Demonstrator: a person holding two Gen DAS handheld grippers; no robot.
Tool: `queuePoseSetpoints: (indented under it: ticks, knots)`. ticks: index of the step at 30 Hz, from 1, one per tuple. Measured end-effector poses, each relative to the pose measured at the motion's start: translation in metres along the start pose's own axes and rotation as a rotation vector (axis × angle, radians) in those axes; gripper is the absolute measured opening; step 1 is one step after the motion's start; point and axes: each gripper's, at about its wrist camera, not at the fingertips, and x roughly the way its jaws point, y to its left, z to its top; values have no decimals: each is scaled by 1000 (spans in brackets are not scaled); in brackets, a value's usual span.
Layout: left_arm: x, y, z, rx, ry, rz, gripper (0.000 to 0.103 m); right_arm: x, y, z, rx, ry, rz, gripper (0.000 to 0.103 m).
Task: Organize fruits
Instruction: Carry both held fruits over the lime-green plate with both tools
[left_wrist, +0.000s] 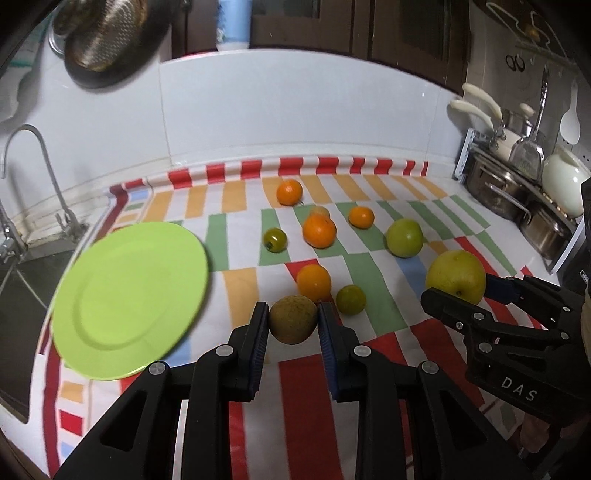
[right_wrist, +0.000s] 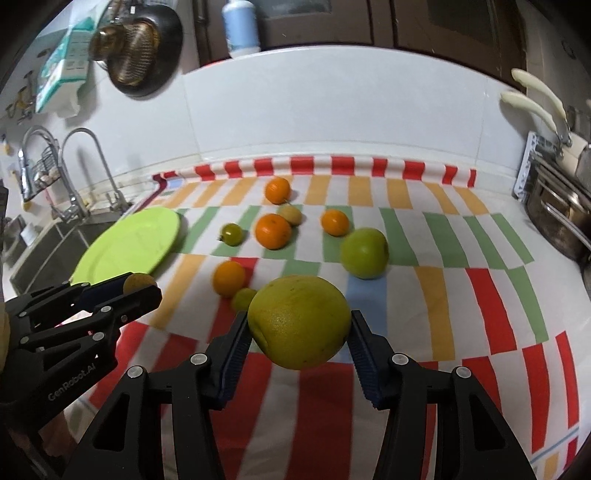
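Note:
My left gripper (left_wrist: 292, 320) is shut on a small brown round fruit (left_wrist: 293, 319), held above the striped cloth just right of the green plate (left_wrist: 129, 299). My right gripper (right_wrist: 299, 326) is shut on a large yellow-green fruit (right_wrist: 299, 326), held above the cloth's front. In the left wrist view the right gripper (left_wrist: 461, 295) shows at the right with that fruit (left_wrist: 456, 275). In the right wrist view the left gripper (right_wrist: 136, 290) shows at the left, near the plate (right_wrist: 129, 243). Several oranges, such as one orange (left_wrist: 314, 282), and small green fruits lie on the cloth.
A green apple (right_wrist: 364, 253) lies at the cloth's right middle. A sink with taps (left_wrist: 33, 221) is at the left beyond the plate. Steel pots (left_wrist: 495, 192) and pans stand at the right. A tiled wall closes the back.

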Motion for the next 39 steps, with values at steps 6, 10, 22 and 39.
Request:
queuePoseSetpoints:
  ticks: [6,10,22,39]
  knots:
    - [-27,16,2,-9,-50,20,27,-19,24,7,-25,-44,35,53]
    - [-42,30,3,-18,-80,41,27,-26,41,15,-46,-69,61,53]
    - [-58,95,2,-60,-102,123,27,-18,107,37,-128,-106,145,53]
    - [-14,196,13,-34,-43,136,27,57,199,69,-177,-41,194,53]
